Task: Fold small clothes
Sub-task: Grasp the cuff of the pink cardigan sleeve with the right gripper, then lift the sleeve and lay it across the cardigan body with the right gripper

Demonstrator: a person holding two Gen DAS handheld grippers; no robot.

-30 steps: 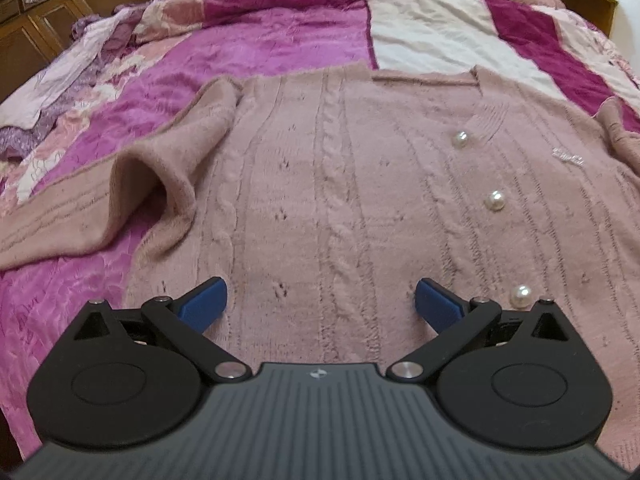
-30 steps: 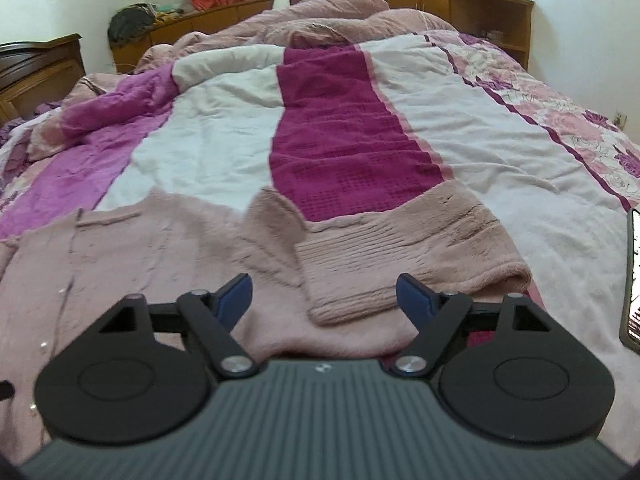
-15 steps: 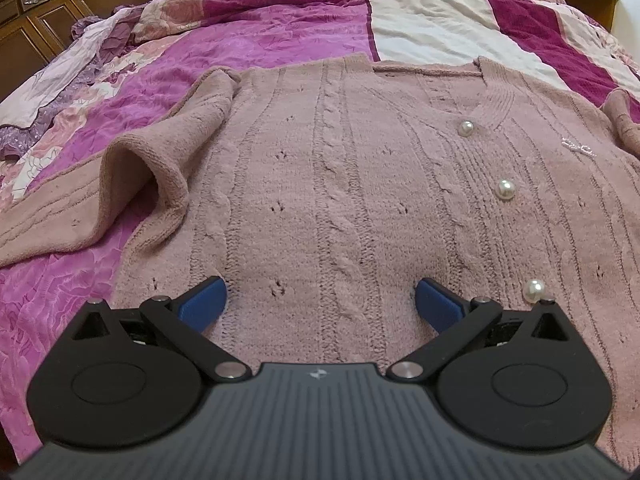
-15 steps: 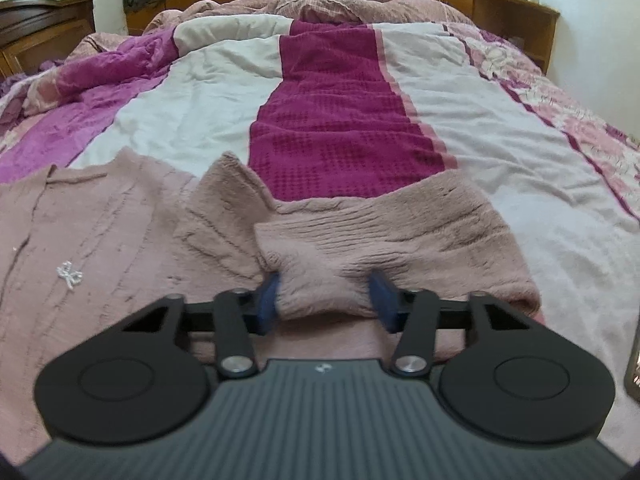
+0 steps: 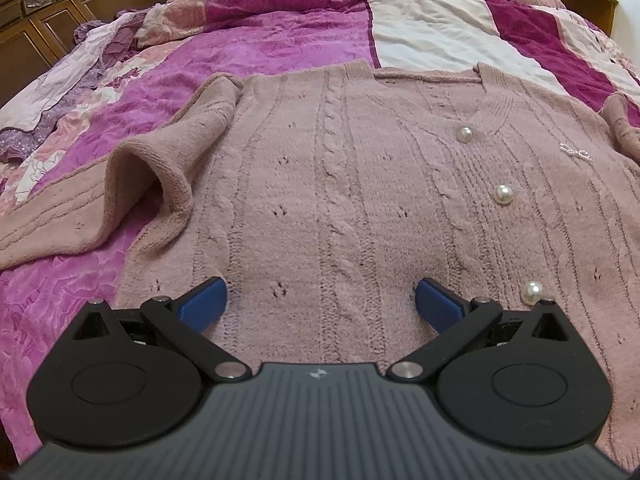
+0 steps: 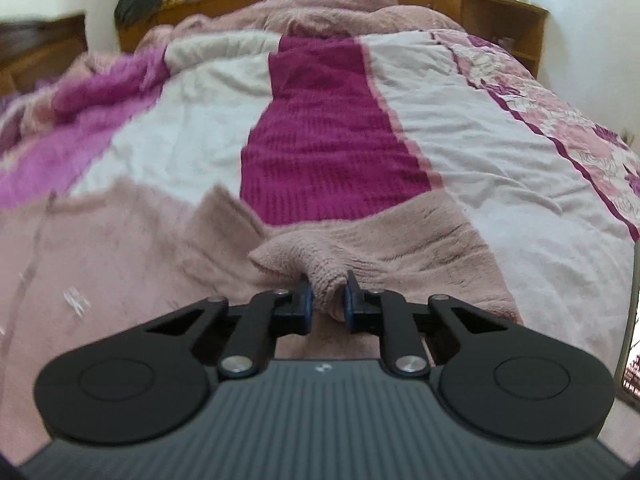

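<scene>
A striped quilt (image 6: 320, 152) is covering the bed; a dusty-pink cable-knit cardigan (image 5: 320, 184) is lying flat across it, pearl buttons (image 5: 503, 194) facing up; the left gripper (image 5: 320, 304) is hovering over its hem, jaws spread wide; the right gripper (image 6: 326, 304), jaws having just been closing, is pinching the sleeve cuff (image 6: 320, 268).

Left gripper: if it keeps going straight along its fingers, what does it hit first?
Most likely the pink cardigan. The left gripper is open, tilted down over the knit front panel, nothing between the fingers. Depth is unclear, but nothing else lies in that line.
</scene>
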